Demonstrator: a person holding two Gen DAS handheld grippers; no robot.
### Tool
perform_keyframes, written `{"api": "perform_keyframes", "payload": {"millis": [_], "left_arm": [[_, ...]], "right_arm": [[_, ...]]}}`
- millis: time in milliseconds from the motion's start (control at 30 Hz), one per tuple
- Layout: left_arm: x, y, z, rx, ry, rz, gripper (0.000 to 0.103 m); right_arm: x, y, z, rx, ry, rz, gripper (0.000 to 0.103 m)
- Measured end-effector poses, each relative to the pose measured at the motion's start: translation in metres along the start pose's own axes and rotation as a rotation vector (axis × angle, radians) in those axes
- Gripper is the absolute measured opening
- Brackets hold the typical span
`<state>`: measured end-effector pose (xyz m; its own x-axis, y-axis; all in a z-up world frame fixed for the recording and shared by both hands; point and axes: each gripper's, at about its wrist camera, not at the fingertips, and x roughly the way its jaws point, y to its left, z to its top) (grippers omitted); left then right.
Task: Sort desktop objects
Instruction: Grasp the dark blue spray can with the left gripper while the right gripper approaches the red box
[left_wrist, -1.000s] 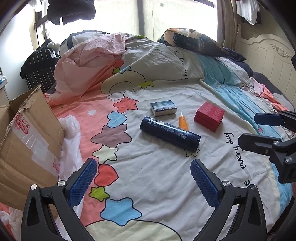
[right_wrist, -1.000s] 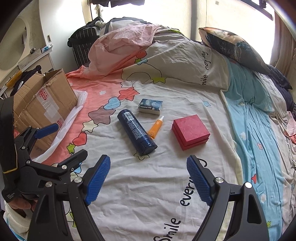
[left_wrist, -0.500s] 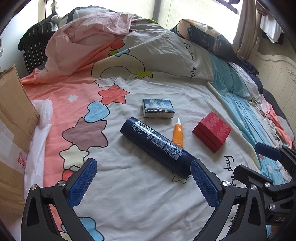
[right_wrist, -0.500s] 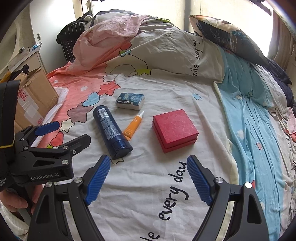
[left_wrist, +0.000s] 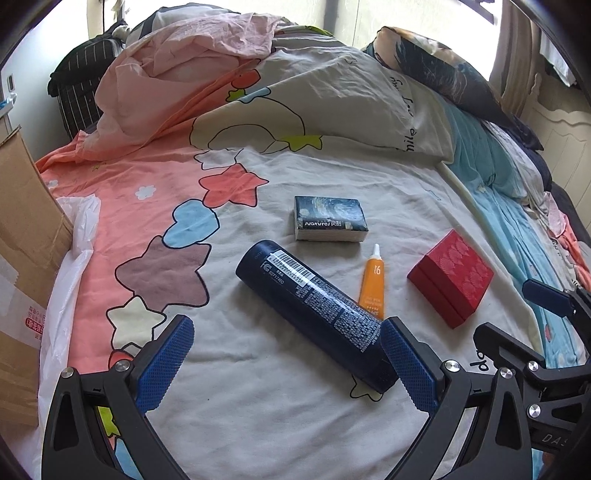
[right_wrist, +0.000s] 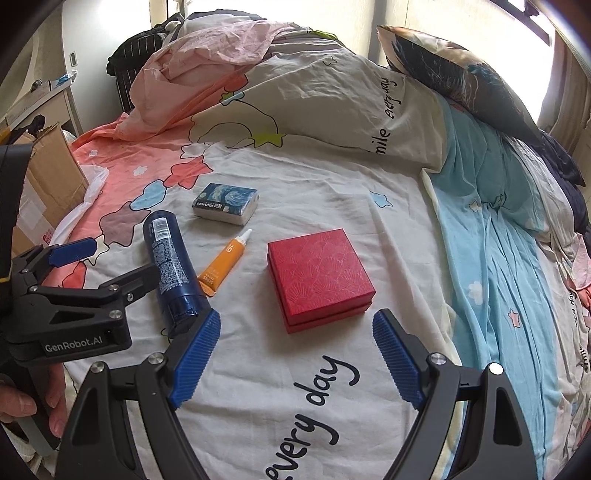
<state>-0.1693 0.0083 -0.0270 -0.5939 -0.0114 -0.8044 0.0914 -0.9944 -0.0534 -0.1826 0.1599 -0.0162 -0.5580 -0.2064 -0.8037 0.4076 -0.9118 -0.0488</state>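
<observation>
Four items lie on the patterned bed sheet: a dark blue bottle on its side, an orange tube, a blue tissue pack and a red box. My left gripper hovers open just short of the bottle, its right pad beside the bottle's near end. My right gripper is open just in front of the red box, with nothing between its fingers. Each gripper shows at the other view's edge.
A cardboard box with a white plastic bag stands off the bed's left side. A bunched pink and grey duvet and a dark pillow fill the far end. A hand grips the left tool.
Both grippers have come forward and lower toward the items; the bottle and red box now look larger and nearer. Both stay open.
</observation>
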Motion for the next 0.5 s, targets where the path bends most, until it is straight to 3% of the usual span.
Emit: {"api": "perform_keyframes", "payload": {"millis": [300,500], "left_arm": [[0.005,-0.017,-0.002,0.122,0.011,-0.036,0.103],[0.012,-0.018,0.0,0.114,0.035,-0.048,0.103]], "right_arm": [[0.005,0.0,-0.003,-0.091,-0.015,-0.014,0.083],[0.013,-0.004,-0.002,-0.126,-0.007,-0.035,0.083]]}}
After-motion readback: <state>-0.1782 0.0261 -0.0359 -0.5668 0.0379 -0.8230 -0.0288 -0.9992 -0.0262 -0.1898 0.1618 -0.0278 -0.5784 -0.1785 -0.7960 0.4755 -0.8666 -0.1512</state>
